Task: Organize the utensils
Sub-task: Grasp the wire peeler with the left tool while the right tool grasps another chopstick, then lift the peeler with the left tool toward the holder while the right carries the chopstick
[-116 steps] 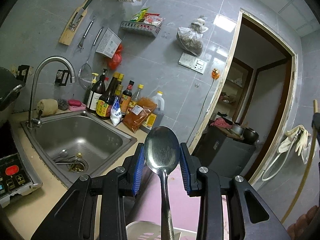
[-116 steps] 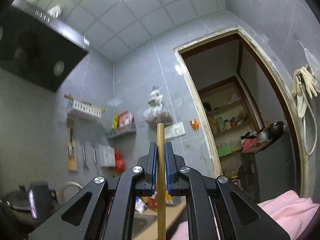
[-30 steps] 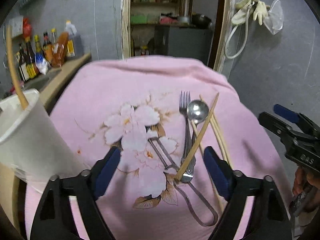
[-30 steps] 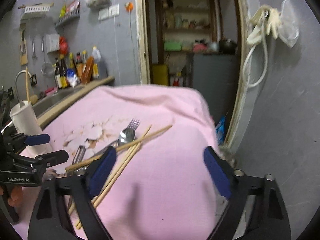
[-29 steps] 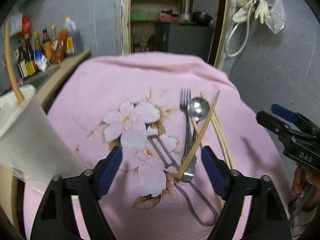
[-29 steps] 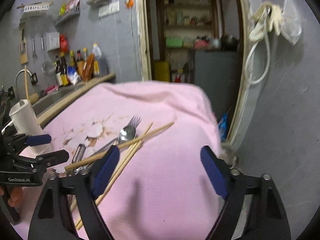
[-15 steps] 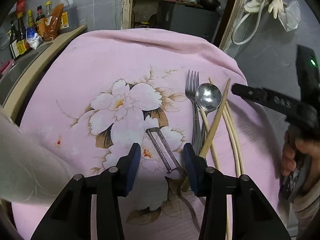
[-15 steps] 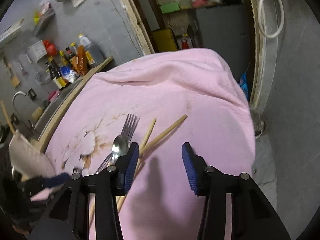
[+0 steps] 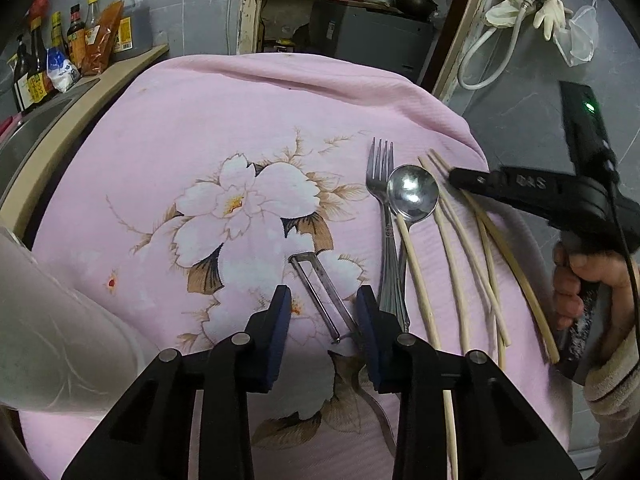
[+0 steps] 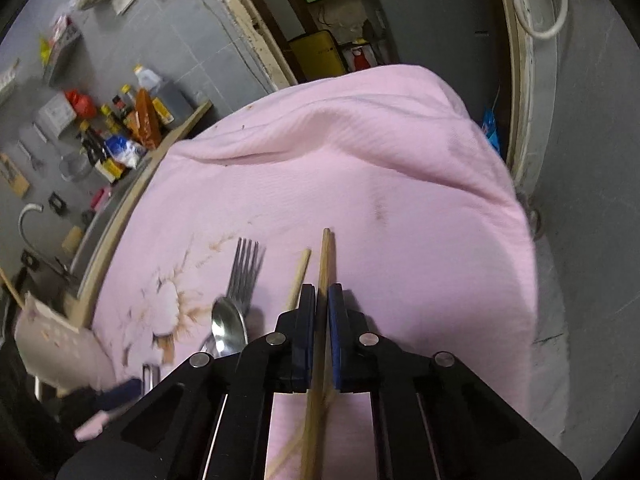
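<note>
Pink cloth (image 9: 248, 112) printed with a large white flower covers the tabletop, with grey tiled walls and a doorway behind it. At ten o'clock of the left view, sauce bottles (image 9: 60, 56) stand on a counter edge.

On the cloth, a metal peeler (image 9: 320, 288) lies at the centre of the left view, slanting from eleven to five o'clock. The left tongs (image 9: 322, 316) point steeply down over it; they have just been closing, and the blue pads now sit either side of the peeler's shaft, the right one just beside it, though I cannot tell if they press on it.

Toward three o'clock of the peeler lie a fork (image 9: 382, 184) and a spoon (image 9: 412, 196) side by side, tines and bowl pointing to twelve. Further right, several pale chopsticks (image 9: 456, 232) lie roughly parallel.

The right tongs (image 10: 318, 320), held in a hand (image 9: 580, 280) at three o'clock of the left view, have just closed and pinch one chopstick (image 10: 326, 256) near its far end, pads pressed together on it. A white paper cup (image 9: 48, 320) stands at nine o'clock.
</note>
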### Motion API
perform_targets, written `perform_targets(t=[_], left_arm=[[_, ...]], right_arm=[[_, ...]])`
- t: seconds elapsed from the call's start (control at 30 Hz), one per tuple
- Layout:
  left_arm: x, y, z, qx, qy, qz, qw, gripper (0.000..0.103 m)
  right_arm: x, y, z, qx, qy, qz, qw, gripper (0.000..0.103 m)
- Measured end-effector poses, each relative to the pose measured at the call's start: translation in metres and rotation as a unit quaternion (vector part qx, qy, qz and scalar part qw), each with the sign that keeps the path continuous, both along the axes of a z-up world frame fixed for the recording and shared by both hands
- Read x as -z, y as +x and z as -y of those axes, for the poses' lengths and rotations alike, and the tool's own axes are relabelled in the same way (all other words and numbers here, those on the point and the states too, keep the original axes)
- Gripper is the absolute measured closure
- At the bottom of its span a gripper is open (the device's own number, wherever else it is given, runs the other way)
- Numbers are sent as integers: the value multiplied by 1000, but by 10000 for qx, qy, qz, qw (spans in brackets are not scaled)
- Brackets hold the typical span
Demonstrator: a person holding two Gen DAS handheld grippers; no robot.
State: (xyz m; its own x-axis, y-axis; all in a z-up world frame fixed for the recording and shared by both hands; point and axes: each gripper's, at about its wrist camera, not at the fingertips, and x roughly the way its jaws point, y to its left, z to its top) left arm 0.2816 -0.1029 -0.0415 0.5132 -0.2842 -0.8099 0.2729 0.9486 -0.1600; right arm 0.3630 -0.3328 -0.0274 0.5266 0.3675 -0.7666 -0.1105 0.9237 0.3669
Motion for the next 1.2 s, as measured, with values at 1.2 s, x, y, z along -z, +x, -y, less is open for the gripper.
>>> perform_targets(t=[1.2], left_arm=[[11,6,43,1177,1051,127,9874,93]], right_arm=[[-12,-59,-9,-747,-1345,-16,9881,99]])
